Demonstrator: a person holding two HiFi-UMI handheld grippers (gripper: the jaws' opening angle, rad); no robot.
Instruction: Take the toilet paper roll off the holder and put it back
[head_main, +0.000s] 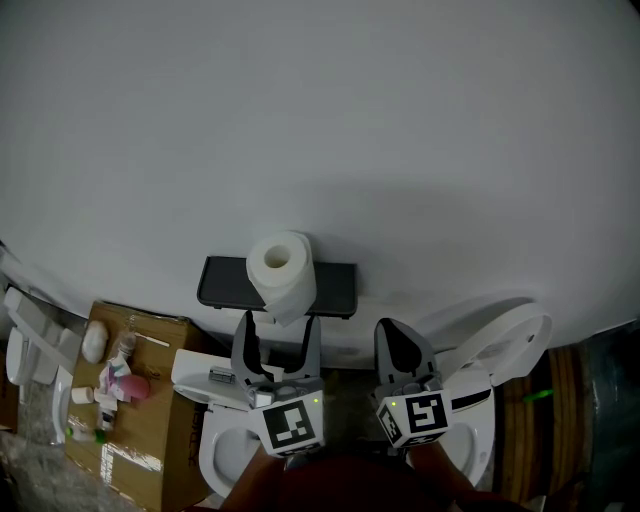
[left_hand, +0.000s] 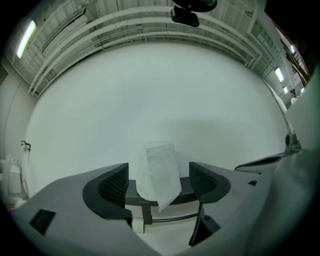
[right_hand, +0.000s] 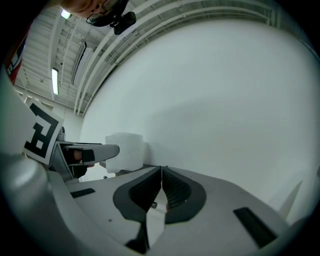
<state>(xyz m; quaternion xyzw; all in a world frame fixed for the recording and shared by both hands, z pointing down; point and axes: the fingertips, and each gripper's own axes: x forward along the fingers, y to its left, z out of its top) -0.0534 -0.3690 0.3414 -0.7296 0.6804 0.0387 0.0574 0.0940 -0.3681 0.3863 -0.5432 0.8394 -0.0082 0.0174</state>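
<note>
A white toilet paper roll (head_main: 282, 270) stands on end on a dark wall-mounted holder shelf (head_main: 335, 286), with a loose tail hanging over the shelf's front edge. My left gripper (head_main: 279, 333) is open just below and in front of it. Its jaws stand wide on either side of the hanging tail and do not touch the roll. In the left gripper view the roll (left_hand: 159, 172) shows between the jaws, above the shelf (left_hand: 137, 199). My right gripper (head_main: 398, 340) is shut and empty, to the right of the roll (right_hand: 125, 150).
A plain white wall (head_main: 400, 120) carries the shelf. Below me is a white toilet with its lid (head_main: 495, 350) up and its bowl (head_main: 225, 445) under the left gripper. A cardboard box (head_main: 150, 430) with small bottles stands at the left.
</note>
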